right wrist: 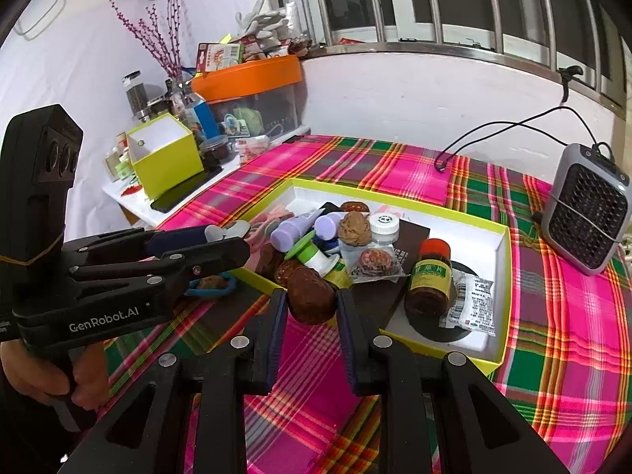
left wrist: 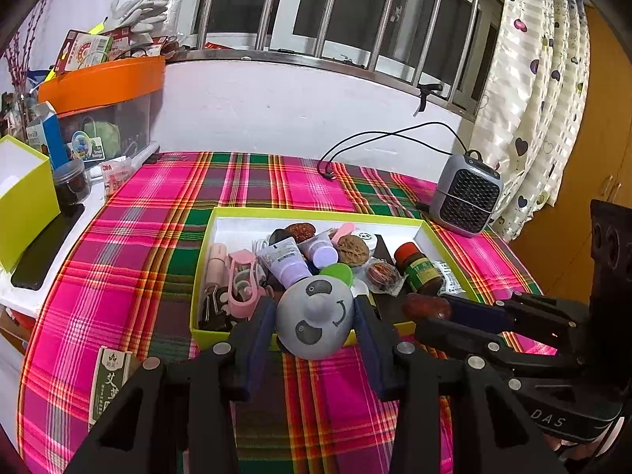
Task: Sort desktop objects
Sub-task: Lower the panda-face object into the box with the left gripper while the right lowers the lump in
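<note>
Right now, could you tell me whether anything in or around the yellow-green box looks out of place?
Nothing looks spilled or broken. The box is simply a jumbled heap: tubes, jar and packets lie tilted across one another. A green packet sits alone on the cloth, outside the box.

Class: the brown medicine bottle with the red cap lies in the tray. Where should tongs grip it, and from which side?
Grip the medicine bottle across its round labelled body, coming from above: it leans among the clutter, with the tray wall close beside it, so its sides are crowded.
</note>
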`<state>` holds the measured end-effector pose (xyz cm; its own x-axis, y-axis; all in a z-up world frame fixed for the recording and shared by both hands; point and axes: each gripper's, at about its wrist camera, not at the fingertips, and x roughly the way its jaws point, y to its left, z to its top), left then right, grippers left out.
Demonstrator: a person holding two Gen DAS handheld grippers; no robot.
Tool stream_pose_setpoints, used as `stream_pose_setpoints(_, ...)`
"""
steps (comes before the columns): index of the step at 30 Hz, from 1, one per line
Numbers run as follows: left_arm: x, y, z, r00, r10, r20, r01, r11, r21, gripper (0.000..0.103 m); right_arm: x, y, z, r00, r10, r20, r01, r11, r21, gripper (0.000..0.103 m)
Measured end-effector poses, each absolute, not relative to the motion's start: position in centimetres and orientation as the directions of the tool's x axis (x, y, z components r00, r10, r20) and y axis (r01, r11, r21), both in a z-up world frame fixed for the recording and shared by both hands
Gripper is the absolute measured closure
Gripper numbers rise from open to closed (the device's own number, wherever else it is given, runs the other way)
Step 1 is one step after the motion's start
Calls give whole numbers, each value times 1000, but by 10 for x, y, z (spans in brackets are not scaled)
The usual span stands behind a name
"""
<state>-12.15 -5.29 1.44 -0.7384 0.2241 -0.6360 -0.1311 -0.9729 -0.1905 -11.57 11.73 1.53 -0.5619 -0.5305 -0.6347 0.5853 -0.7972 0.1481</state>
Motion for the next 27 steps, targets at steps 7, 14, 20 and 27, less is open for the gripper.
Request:
stream_pose_setpoints(7,-132,-52,12,-731,223,-645,-128,-973,-191,62,-126,118,15,-567,-525,-635,576,-804,150,77)
stream_pose_setpoints(14,-143,-51,16,-733,227,-641,-133,-972,-192,62,-133,119,16,-578,-517,-632,564,-812,148,77)
stream_pose_setpoints(20,-156,-49,15,-732,231,-641,-133,-971,-198,62,-142,121,14,-591,-497,-636,550,-824,133,77)
stream_pose_setpoints(27,-171,-46,11,-725,229,-650,-133,-972,-195,62,-153,122,9,-596,-485,-640,536,-834,133,77)
